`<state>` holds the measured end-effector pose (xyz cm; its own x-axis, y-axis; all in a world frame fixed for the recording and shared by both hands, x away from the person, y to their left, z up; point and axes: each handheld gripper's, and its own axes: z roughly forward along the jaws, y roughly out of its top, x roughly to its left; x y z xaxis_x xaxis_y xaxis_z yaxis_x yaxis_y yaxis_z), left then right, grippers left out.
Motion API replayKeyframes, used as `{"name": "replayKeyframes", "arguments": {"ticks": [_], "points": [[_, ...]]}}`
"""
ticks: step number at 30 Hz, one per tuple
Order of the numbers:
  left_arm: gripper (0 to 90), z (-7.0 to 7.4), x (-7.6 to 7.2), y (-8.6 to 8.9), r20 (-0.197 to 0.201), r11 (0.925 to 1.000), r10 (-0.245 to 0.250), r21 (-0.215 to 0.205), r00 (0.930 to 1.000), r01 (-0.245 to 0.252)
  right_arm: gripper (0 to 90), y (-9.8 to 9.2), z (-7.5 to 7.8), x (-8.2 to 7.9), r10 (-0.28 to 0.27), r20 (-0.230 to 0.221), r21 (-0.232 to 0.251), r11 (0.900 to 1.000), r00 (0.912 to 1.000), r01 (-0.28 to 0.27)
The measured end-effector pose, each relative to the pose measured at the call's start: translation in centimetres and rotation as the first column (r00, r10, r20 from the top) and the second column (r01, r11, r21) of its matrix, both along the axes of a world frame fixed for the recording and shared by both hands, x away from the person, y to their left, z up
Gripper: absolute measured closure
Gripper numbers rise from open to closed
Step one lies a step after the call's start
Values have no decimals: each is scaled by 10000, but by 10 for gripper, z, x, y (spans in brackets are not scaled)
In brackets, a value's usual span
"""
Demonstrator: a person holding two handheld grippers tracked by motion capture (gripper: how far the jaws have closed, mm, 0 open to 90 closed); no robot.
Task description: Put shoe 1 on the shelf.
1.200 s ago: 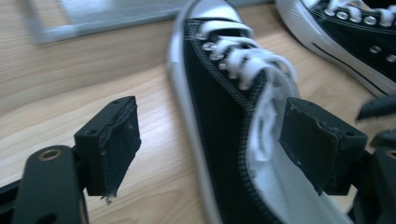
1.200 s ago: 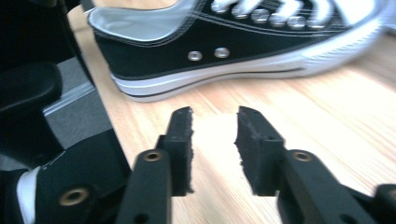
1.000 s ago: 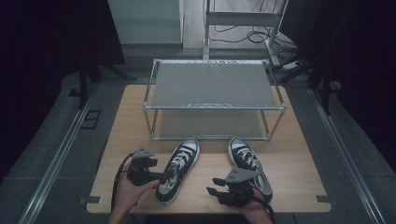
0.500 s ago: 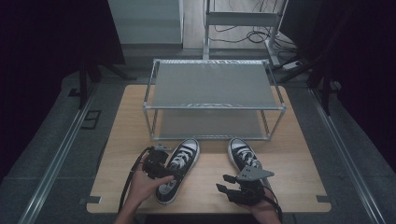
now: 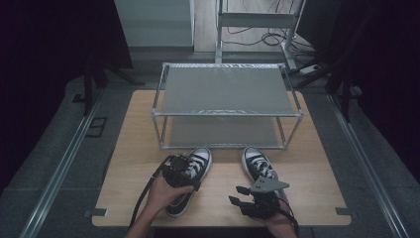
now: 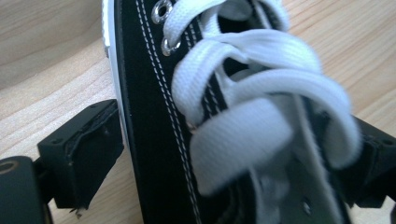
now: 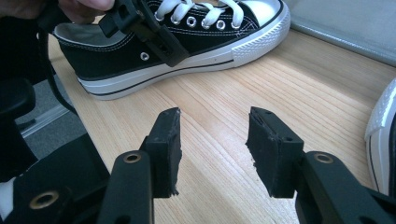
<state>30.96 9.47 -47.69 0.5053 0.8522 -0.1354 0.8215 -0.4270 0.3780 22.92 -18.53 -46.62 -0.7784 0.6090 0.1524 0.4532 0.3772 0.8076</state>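
Left gripper (image 5: 184, 171): jaws spread wide and just been opening; they straddle the laced upper of the left sneaker (image 6: 196, 121), one pad on each side. Whether the pads touch the canvas cannot be told.
Right gripper (image 7: 212, 147): jaws partly apart, nothing between them, only bare wood beneath; it sits low, just beside the right sneaker (image 5: 258, 163).
Left sneaker position: flat on the wooden table (image 5: 317, 173), toe cap toward the rack.
Right sneaker position: on the table, apart from the left one, toe toward the rack.
Shoe rack (image 5: 225, 91): two-tier metal frame at the table's far half.
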Motion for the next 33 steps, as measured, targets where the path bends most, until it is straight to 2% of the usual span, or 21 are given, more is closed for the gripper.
{"name": "replayKeyframes", "arguments": {"ticks": [3,6,9,13,16,18,20,23,25,26,31,33], "points": [[75,-4,4,-4,-328,9991,92,417,9994,-78,539,0,0,0,-21,3,-30,10000,10000,21],[78,-5,7,-6,-408,9987,157,492,9990,-137,539,1,-1,-1,-2,36,-90,10000,10000,2],[99,-4,7,-3,-376,9992,76,408,9993,-61,539,1,-1,-1,-19,85,-120,9999,10000,20],[114,-5,6,1,-274,10000,20,25,9996,-19,539,1,-2,-1,-23,58,-140,9999,10000,24],[120,-3,5,3,-234,9996,-268,-87,9994,266,540,-1,-2,0,-85,35,-125,9999,10000,86],[121,1,1,3,62,9989,-437,-161,9990,438,539,-2,-2,1,-100,44,-126,9999,9999,101],[122,3,0,3,103,9982,-550,-218,9984,552,540,-2,-2,1,-142,60,-107,9998,9999,143],[123,11,-4,4,339,9955,-733,-571,9967,752,541,-5,-1,2,-234,70,-60,9997,9997,234],[124,20,-7,3,641,9924,-886,-793,9940,936,541,-6,-1,2,-285,81,-46,9996,9996,285],[124,20,-7,3,641,9924,-886,-793,9940,936,541,-6,-1,2,-285,81,-46,9996,9996,285],[125,36,-11,1,976,9833,-1131,-1317,9888,1255,542,-9,0,3,-337,81,8,9994,9994,337],[125,38,-11,0,1050,9818,-1170,-1376,9876,1309,542,-9,1,3,-347,80,23,9994,9994,346]]}}
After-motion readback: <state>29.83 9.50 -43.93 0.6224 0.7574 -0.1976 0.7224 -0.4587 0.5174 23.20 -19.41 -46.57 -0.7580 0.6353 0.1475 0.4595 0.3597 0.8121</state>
